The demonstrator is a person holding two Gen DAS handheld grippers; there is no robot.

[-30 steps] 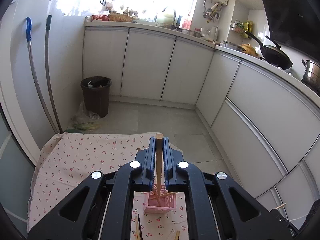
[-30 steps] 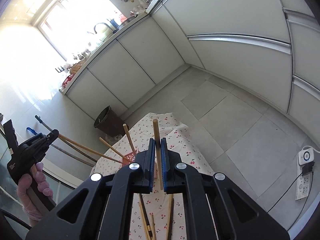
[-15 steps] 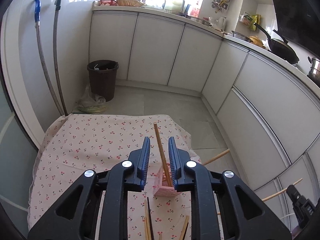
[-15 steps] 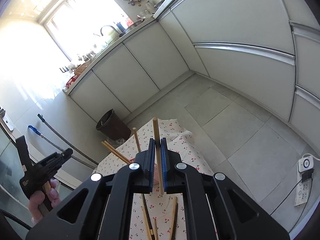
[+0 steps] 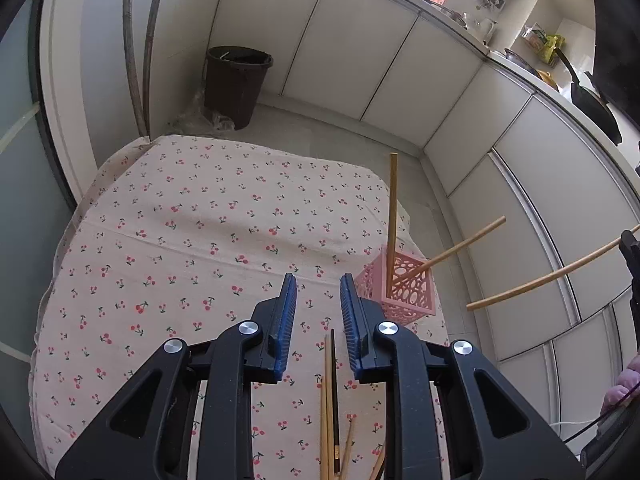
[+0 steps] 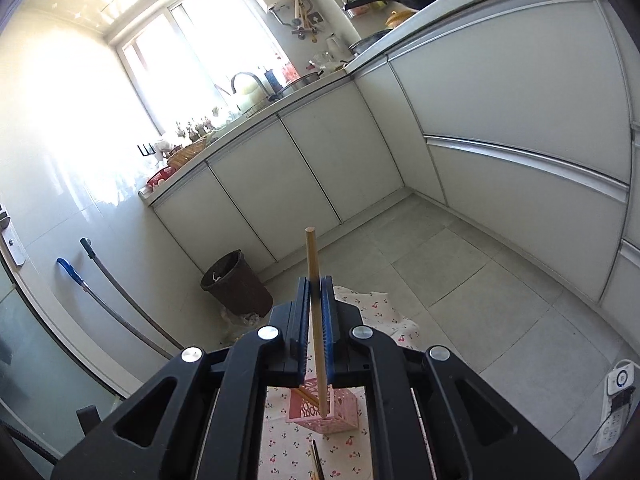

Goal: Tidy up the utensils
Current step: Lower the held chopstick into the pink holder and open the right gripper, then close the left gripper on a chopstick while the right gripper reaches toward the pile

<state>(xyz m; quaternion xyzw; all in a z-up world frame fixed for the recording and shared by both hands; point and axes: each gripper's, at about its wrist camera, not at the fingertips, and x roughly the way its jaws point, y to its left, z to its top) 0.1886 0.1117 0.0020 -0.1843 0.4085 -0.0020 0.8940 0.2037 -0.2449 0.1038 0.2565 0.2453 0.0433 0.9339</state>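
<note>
Fingers (image 6: pixel 316 328) around chopstick (image 6: pixel 314 304), left-view-hidden.

Matt cherry-print cloth (image 5: pixel 192 216) is covering the table; smooth wooden chopsticks (image 5: pixel 393 208) are standing in a perforated pink plastic basket (image 5: pixel 404 292).

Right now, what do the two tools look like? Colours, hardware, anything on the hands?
Both match: the left tool and right tool have matte black plastic bodies with triangular cut-outs, four round silver bolt heads each, and straight fingers faced with ribbed blue pads. No markings readable. At the left view's right edge, a pink-gloved hand shows, with a thin dark cable beneath it.
</note>
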